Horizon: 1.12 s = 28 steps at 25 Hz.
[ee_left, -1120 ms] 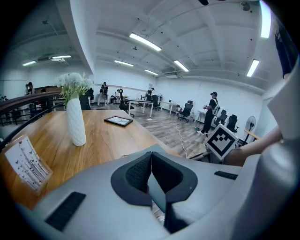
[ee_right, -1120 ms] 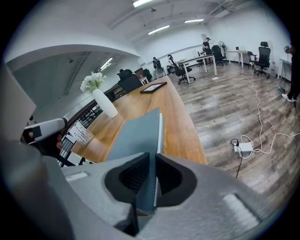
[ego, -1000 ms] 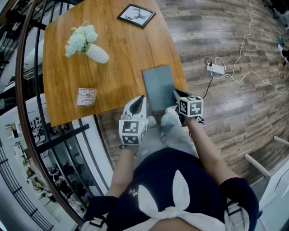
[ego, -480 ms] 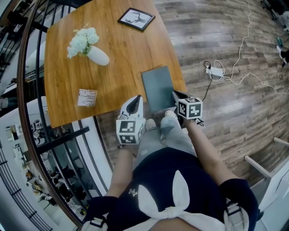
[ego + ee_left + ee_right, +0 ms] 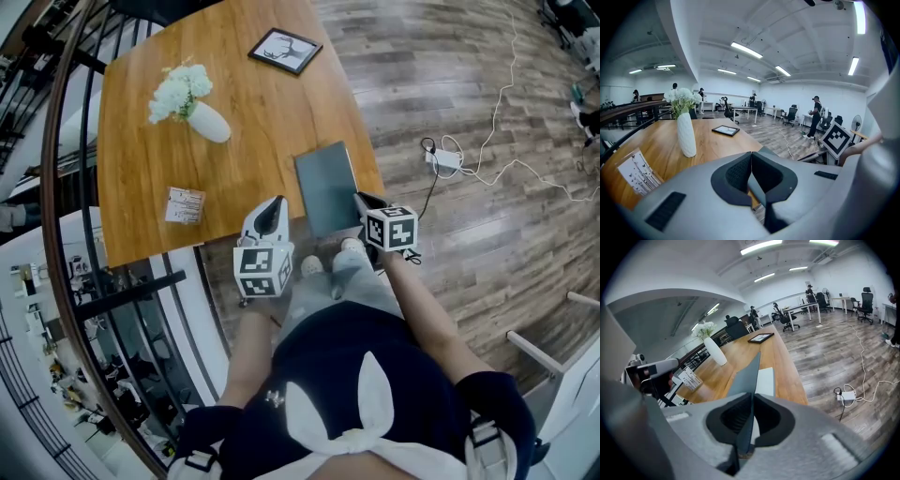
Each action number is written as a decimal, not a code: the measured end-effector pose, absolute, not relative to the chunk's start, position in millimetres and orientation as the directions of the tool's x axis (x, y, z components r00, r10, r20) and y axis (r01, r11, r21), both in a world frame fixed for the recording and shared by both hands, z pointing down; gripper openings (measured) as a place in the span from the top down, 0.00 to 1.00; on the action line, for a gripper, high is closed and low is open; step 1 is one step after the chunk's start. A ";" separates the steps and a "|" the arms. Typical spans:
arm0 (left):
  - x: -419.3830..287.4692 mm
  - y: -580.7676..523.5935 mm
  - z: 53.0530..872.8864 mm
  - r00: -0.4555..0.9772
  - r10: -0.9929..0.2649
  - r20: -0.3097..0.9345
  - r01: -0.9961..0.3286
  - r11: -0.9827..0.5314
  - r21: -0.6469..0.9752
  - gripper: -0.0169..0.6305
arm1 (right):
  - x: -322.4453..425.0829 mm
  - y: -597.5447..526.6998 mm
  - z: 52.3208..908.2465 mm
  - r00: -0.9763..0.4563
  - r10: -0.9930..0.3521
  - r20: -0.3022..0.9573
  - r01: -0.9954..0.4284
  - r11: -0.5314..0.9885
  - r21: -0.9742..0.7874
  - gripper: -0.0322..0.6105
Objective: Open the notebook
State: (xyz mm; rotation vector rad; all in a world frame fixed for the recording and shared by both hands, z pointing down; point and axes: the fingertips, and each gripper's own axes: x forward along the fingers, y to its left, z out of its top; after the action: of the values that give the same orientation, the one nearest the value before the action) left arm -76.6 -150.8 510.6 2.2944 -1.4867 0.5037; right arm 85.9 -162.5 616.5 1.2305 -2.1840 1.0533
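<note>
Our right tool (image 5: pixel 751 399) had just been closing and was pinched on the notebook's grey cover (image 5: pixel 746 373), which stood tilted up off the pale pages (image 5: pixel 765 380) beneath. Our left tool (image 5: pixel 751 157) had its jaws together with nothing caught between them, just beside the near left corner. The notebook (image 5: pixel 326 183) lay at the near edge of the tabletop (image 5: pixel 244 112), well apart from the vase of flowers (image 5: pixel 208 122), the card (image 5: pixel 185 203) and the framed picture (image 5: pixel 285 50). We judged the lifting of the cover begun but far from done. Next, we reckoned, the cover needed swinging up and over its spine without slipping from the grip.
</note>
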 end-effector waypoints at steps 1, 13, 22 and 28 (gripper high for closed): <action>-77.6 -150.7 509.1 0.381 -0.793 0.476 -0.919 -0.380 0.102 0.94 | 85.2 -162.0 614.6 -0.523 -0.537 0.662 -0.852 0.324 -0.410 0.93; -89.7 -147.3 504.2 0.361 -0.809 0.464 -0.929 -0.358 0.098 0.94 | 74.3 -159.0 599.2 -0.554 -0.535 0.637 -0.832 0.353 -0.428 0.93; -91.1 -144.2 502.2 0.359 -0.811 0.463 -0.930 -0.354 0.100 0.94 | 67.4 -158.2 586.6 -0.580 -0.532 0.617 -0.814 0.370 -0.447 0.94; -96.7 -141.3 501.3 0.351 -0.815 0.461 -0.933 -0.345 0.100 0.94 | 57.4 -157.7 577.0 -0.599 -0.529 0.601 -0.801 0.391 -0.454 0.94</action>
State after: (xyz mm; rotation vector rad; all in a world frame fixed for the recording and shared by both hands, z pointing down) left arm -96.7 -141.3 501.3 2.2732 -1.5419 0.4749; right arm 57.4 -157.7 577.0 1.1531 -2.2955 1.0459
